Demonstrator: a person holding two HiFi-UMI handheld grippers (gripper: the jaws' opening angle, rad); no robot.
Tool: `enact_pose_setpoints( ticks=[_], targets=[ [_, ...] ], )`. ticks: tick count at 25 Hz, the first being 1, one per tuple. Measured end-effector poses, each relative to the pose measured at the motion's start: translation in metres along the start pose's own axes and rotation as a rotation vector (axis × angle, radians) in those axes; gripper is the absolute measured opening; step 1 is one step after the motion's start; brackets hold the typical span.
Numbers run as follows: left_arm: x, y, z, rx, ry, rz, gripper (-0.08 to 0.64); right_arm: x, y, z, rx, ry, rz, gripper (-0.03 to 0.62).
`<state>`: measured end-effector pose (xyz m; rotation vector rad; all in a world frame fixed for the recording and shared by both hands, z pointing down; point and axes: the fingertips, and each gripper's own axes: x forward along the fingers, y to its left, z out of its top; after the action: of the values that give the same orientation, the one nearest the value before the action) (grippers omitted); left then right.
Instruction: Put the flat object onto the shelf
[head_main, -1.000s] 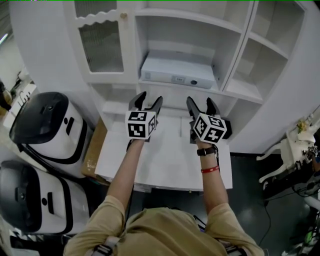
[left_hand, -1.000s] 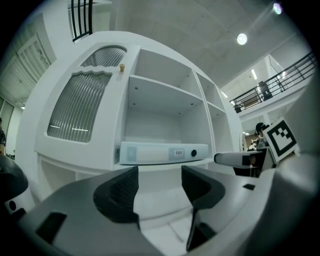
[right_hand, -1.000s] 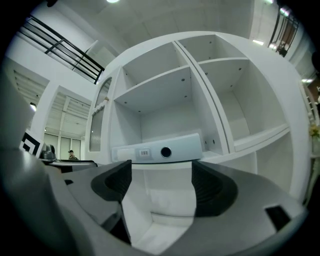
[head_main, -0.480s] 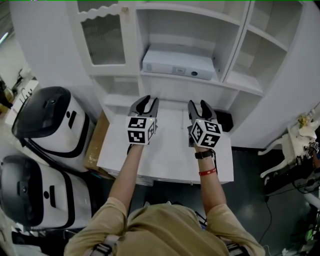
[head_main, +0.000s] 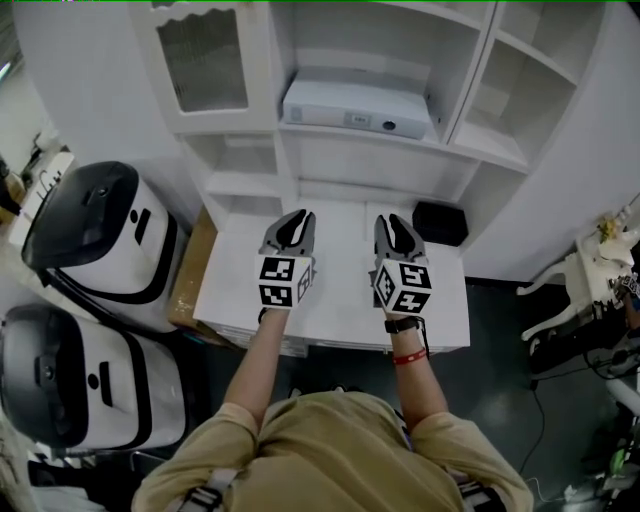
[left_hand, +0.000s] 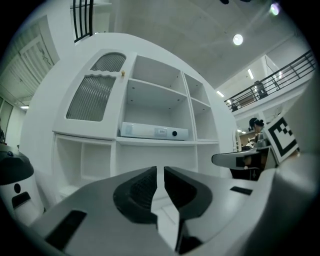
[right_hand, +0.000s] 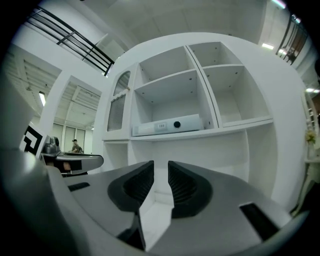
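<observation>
**Ann:** White box up there, is that the flat thing? Where is it?

**Ben:** Yes. Your flat white box (head_main: 358, 106) lies on the middle shelf (head_main: 400, 140) of the white cupboard (head_main: 560, 200). Its long side faces you. Nothing is touching it.

**Ann:** And what is new with my hands?

**Ben:** You are pulling both of them back and down. A moment ago they are up near the shelf edge. Now your left gripper (head_main: 291, 218) and your right gripper (head_main: 394, 222) hang low over the white table (head_main: 335, 300), side by side and well away from the box.

**Ann:** What about the jaws?

**Ben:** Both pairs have just been closing. A moment ago they stand wide apart. Now each pair is nearly together, with only a thin slit left. The right slit is a bit wider. Nothing sits in either slit, so you hold nothing.

**Ann:** So is the job done?

**Ben:** I think so. The box is up where it belongs and you have let it go. It looks like you are just backing off to rest.
</observation>
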<state>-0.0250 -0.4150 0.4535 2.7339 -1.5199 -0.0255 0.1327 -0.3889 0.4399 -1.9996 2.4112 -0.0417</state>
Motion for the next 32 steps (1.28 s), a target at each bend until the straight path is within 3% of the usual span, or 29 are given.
enact_pose_setpoints(
  ticks=[5,9,13,18,22,32],
  targets=[
    [-0.011,-0.005,-0.022,-0.003,0.018,0.022,0.044,-0.011,-0.003,-0.030,0.060,0.031,0.003,0.070],
    [-0.023,0.000,-0.043,0.041,0.039,0.066,0.034,-0.021,-0.009,-0.051,0.063,0.050,-0.012,0.056],
    [-0.035,0.004,-0.058,0.018,0.058,0.087,0.020,-0.032,-0.013,-0.062,0.026,0.065,-0.015,0.040],
    [-0.040,0.005,-0.052,0.006,0.045,0.090,0.020,-0.043,-0.014,-0.071,-0.008,0.079,-0.030,0.029],
    [-0.045,0.007,-0.057,0.042,0.080,0.106,0.018,-0.045,-0.015,-0.068,-0.012,0.080,-0.039,0.025],
    [-0.054,0.007,-0.061,-0.026,0.074,0.090,0.018,-0.048,-0.020,-0.074,-0.029,0.101,-0.046,0.023]
  ],
)
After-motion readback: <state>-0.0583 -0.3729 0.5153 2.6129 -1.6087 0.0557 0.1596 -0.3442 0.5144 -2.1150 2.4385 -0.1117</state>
